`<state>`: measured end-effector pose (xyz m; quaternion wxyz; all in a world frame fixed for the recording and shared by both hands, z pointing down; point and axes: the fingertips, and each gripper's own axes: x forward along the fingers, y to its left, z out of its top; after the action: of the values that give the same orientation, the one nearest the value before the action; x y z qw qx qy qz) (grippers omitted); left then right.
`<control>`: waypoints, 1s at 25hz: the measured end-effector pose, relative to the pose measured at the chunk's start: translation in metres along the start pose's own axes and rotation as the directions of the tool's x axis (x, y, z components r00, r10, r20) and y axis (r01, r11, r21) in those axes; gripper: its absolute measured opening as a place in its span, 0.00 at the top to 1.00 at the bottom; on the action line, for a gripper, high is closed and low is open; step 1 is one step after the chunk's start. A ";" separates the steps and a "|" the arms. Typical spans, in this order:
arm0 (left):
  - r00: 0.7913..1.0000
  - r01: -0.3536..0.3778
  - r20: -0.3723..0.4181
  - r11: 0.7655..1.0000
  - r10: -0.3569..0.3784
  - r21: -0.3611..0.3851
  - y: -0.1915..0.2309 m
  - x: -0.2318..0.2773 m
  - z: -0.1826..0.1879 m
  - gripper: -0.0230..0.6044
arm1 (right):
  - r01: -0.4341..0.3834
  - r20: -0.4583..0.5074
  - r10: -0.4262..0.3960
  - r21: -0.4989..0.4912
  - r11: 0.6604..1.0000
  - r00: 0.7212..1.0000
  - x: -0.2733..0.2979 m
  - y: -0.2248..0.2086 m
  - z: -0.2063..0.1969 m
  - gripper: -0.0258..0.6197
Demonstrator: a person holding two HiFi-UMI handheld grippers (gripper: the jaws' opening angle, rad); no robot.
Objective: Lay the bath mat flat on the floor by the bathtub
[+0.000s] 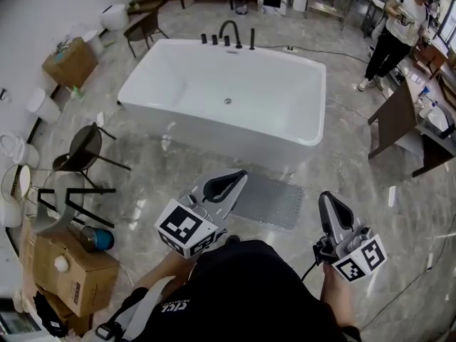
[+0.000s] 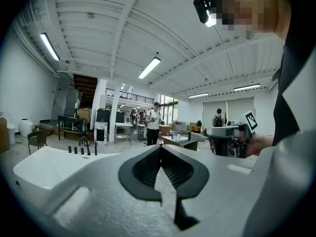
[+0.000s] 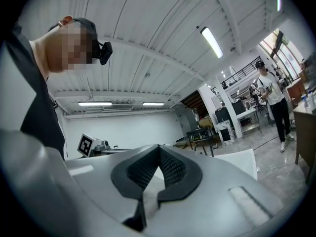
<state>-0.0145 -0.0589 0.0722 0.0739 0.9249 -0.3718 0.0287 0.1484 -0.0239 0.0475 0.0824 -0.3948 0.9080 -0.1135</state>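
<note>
A grey bath mat [image 1: 269, 199] lies flat on the marble floor right in front of the white bathtub [image 1: 222, 91]. My left gripper [image 1: 241, 175] is held up above the mat's left end, shut and empty, tips pointing toward the tub. My right gripper [image 1: 325, 197] hovers to the right of the mat, also shut with nothing in it. In the left gripper view the closed left gripper [image 2: 160, 147] faces the tub [image 2: 44, 167] and the right gripper [image 2: 229, 138]. The right gripper view shows the shut right gripper [image 3: 158, 148] tilted up toward the ceiling.
A black chair [image 1: 82, 150] and a black frame [image 1: 68, 201] stand left of the tub. Cardboard boxes [image 1: 68, 269] sit at the lower left. A person [image 1: 392, 30] stands at the far right near brown tables [image 1: 417, 127]. Black taps [image 1: 228, 34] line the tub's far rim.
</note>
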 end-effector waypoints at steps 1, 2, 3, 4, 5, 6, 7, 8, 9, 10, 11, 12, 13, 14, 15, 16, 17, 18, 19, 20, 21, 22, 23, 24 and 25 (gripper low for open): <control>1.000 0.000 0.000 1.000 0.000 0.002 0.000 -0.001 0.000 0.95 | 0.013 0.009 -0.013 -0.021 1.000 1.000 -0.002 -0.001 0.005 0.96; 1.000 -0.001 -0.002 1.000 0.001 0.003 0.001 -0.001 -0.001 0.95 | 0.027 0.018 -0.027 -0.046 0.999 0.999 -0.004 -0.002 0.010 0.96; 1.000 -0.002 -0.006 1.000 0.002 0.002 0.002 -0.002 -0.004 0.95 | 0.039 0.026 -0.037 -0.068 0.997 0.999 -0.007 -0.002 0.015 0.96; 1.000 -0.005 -0.012 1.000 0.005 -0.001 0.003 -0.003 -0.006 0.95 | 0.044 0.032 -0.041 -0.084 0.996 0.999 -0.009 -0.003 0.020 0.96; 1.000 -0.010 -0.018 1.000 0.010 -0.004 0.006 -0.004 -0.009 0.95 | 0.041 0.036 -0.038 -0.093 0.995 0.999 -0.011 -0.002 0.024 0.96; 1.000 -0.015 -0.022 1.000 0.014 -0.007 0.008 -0.005 -0.011 0.95 | 0.032 0.036 -0.029 -0.098 0.995 0.999 -0.012 -0.001 0.027 0.96; 1.000 -0.019 -0.025 1.000 0.019 -0.009 0.010 -0.006 -0.012 0.95 | 0.022 0.031 -0.019 -0.103 0.994 0.999 -0.012 -0.001 0.029 0.96; 0.999 -0.023 -0.027 1.000 0.022 -0.011 0.011 -0.006 -0.013 0.95 | 0.016 0.024 -0.013 -0.108 0.994 1.000 -0.013 -0.002 0.028 0.96; 0.999 -0.025 -0.028 1.000 0.024 -0.012 0.012 -0.006 -0.013 0.95 | 0.015 0.013 -0.013 -0.112 0.994 1.000 -0.013 -0.004 0.026 0.96; 0.999 -0.025 -0.030 1.000 0.025 -0.012 0.011 -0.005 -0.013 0.95 | 0.017 0.003 -0.017 -0.109 0.994 1.000 -0.013 -0.008 0.023 0.96; 0.999 -0.023 -0.032 1.000 0.023 -0.011 0.010 -0.003 -0.014 0.95 | 0.021 -0.005 -0.022 -0.100 0.995 1.000 -0.014 -0.011 0.020 0.96; 0.999 -0.020 -0.034 1.000 0.019 -0.011 0.009 -0.001 -0.014 0.95 | 0.024 -0.011 -0.025 -0.091 0.996 1.000 -0.014 -0.014 0.016 0.96; 0.999 -0.015 -0.035 1.000 0.015 -0.011 0.007 0.001 -0.013 0.95 | 0.026 -0.016 -0.027 -0.084 0.996 1.000 -0.015 -0.015 0.013 0.96; 0.999 -0.010 -0.034 1.000 0.010 -0.013 0.005 0.002 -0.013 0.95 | 0.026 -0.020 -0.028 -0.081 0.996 0.999 -0.015 -0.015 0.011 0.96; 1.000 -0.005 -0.031 1.000 0.004 -0.019 0.005 0.003 -0.012 0.95 | 0.024 -0.024 -0.026 -0.081 0.996 0.999 -0.015 -0.014 0.009 0.96; 1.000 -0.001 -0.026 1.000 0.000 -0.029 0.005 0.004 -0.011 0.95 | 0.020 -0.026 -0.023 -0.080 0.997 0.999 -0.014 -0.013 0.007 0.96; 1.000 0.003 -0.020 0.999 -0.004 -0.042 0.006 0.004 -0.010 0.95 | 0.017 -0.029 -0.019 -0.079 0.997 0.999 -0.014 -0.012 0.005 0.96; 1.000 0.005 -0.014 0.998 -0.006 -0.057 0.007 0.004 -0.010 0.95 | 0.014 -0.031 -0.016 -0.078 0.997 0.999 -0.013 -0.011 0.004 0.96; 1.000 0.007 -0.009 0.997 -0.007 -0.072 0.008 0.004 -0.010 0.95 | 0.011 -0.032 -0.013 -0.077 0.997 0.999 -0.013 -0.010 0.002 0.96; 1.000 0.008 -0.005 0.997 -0.009 -0.083 0.009 0.004 -0.010 0.95 | 0.009 -0.033 -0.012 -0.076 0.997 0.999 -0.012 -0.010 0.001 0.96; 1.000 0.010 -0.002 0.996 -0.010 -0.092 0.009 0.003 -0.009 0.95 | 0.008 -0.034 -0.011 -0.074 0.997 0.999 -0.011 -0.010 0.000 0.96; 1.000 0.012 0.002 0.995 -0.012 -0.098 0.010 0.003 -0.009 0.95 | 0.007 -0.035 -0.010 -0.071 0.997 0.999 -0.011 -0.010 -0.001 0.96; 1.000 0.014 0.005 0.994 -0.013 -0.104 0.010 0.004 -0.008 0.95 | 0.007 -0.035 -0.009 -0.067 0.998 0.999 -0.011 -0.011 -0.001 0.96; 1.000 0.015 0.009 0.994 -0.014 -0.110 0.010 0.005 -0.006 0.95 | 0.006 -0.035 -0.008 -0.062 0.998 0.999 -0.010 -0.012 -0.002 0.96; 1.000 0.015 0.013 0.993 -0.013 -0.114 0.010 0.005 -0.005 0.95 | 0.004 -0.036 -0.006 -0.057 0.998 0.999 -0.010 -0.013 -0.002 0.96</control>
<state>-0.0178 -0.0690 0.0793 0.1247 0.9219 -0.3668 0.0010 0.1631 -0.0249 0.0536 0.0546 -0.3971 0.9112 -0.0949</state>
